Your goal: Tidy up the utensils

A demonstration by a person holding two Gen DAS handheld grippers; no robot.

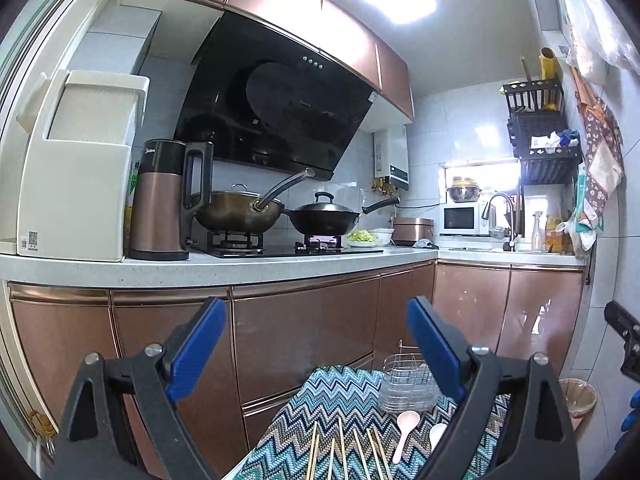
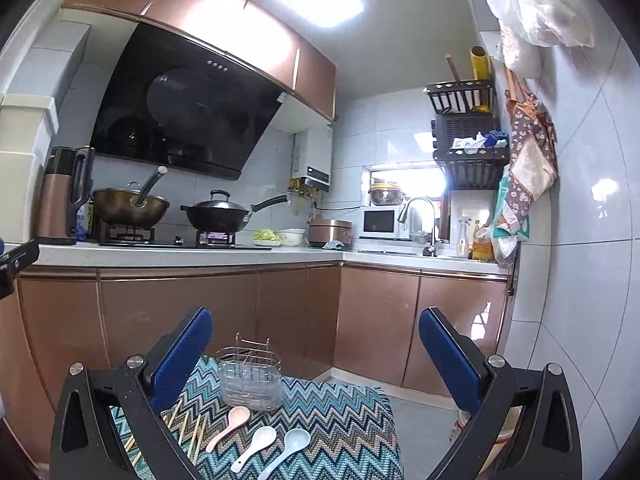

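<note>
Both grippers, left gripper [image 1: 316, 348] and right gripper [image 2: 316, 354], hover with fingers spread above the bench [image 2: 344, 412]; spoons [image 2: 258, 442] and chopsticks [image 1: 344, 452] lie before the holder [image 2: 250, 380].

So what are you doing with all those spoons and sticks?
Someone is about to tidy up the utensils. They hold a left gripper and a right gripper, both open and empty, above a small table with a zigzag cloth. On it lie three spoons: a pink spoon, a white spoon and a pale blue spoon, beside some chopsticks. A wire holder stands behind them, with no spoon or chopstick in it yet. Nothing has been picked up.
</note>
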